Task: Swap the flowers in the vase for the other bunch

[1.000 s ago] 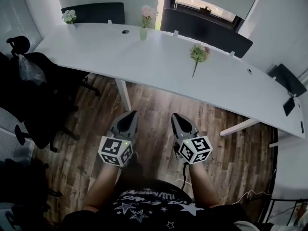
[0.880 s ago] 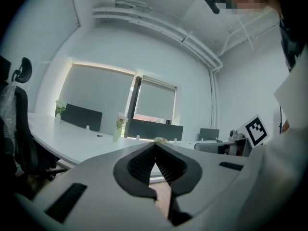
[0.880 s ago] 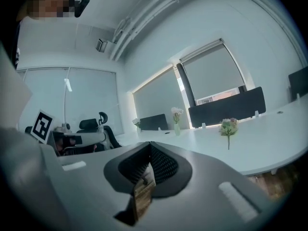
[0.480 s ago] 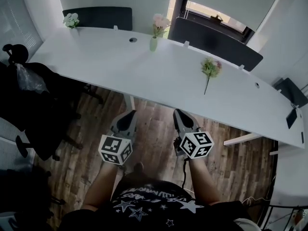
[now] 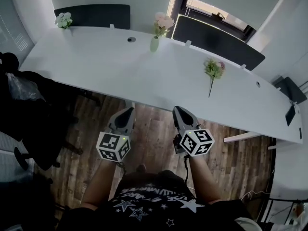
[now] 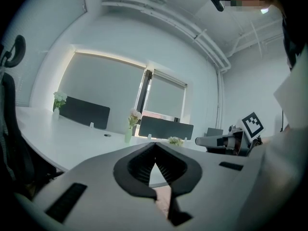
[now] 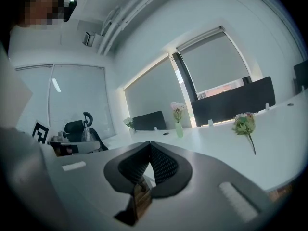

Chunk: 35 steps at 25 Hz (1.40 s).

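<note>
A pale green vase (image 5: 154, 44) with pink flowers (image 5: 163, 22) stands at the far side of the long white table (image 5: 106, 71). The vase (image 7: 179, 129) and the vase (image 6: 128, 135) also show in the gripper views. A loose bunch (image 5: 213, 70) with a long stem lies flat on the table to the right; this bunch (image 7: 244, 124) is large in the right gripper view. My left gripper (image 5: 128, 111) and right gripper (image 5: 179, 110) are held side by side over the floor, short of the table's near edge. Both are shut and hold nothing.
A second small vase of white flowers (image 5: 63, 19) stands at the table's far left corner. Dark screens (image 5: 94, 16) line the table's far edge. A black office chair (image 5: 29, 105) is at the left. Wood floor (image 5: 154, 129) lies under the grippers.
The table and both bunches have come closer in the head view. Both grippers have advanced toward the table's near edge, still shut and side by side.
</note>
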Motion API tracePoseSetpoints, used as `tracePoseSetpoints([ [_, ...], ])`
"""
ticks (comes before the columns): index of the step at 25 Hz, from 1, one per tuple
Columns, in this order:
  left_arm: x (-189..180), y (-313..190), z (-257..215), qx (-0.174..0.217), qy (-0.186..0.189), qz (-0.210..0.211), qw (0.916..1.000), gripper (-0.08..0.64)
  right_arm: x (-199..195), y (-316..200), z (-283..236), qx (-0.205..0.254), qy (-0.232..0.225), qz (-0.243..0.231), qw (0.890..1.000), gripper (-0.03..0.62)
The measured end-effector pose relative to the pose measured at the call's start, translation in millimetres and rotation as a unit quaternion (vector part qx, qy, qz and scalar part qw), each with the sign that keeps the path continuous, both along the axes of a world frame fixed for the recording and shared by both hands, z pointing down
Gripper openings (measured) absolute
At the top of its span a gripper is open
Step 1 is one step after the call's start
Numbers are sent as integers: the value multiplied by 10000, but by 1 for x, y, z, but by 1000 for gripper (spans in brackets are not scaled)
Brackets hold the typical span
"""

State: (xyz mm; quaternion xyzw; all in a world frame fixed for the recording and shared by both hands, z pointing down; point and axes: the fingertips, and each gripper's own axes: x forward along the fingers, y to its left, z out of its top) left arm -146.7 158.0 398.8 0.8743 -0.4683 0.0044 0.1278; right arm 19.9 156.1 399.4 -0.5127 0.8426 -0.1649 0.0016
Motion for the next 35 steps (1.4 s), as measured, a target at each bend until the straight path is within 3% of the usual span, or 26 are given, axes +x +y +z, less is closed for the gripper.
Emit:
tracePoseSetpoints([
  [10,5,-40,10,-135,30,125,9998,8,9,-38,14,-214,110,159,9996,3],
  [20,2,-102,11,-122,-103,-278,9995,8,12,-119,15,-95,-29,-127,9999,3],
  [35,43,-192,-12,80,-273,-703,9971,9,60,-224,-4,98,-292,-467,9984,3],
])
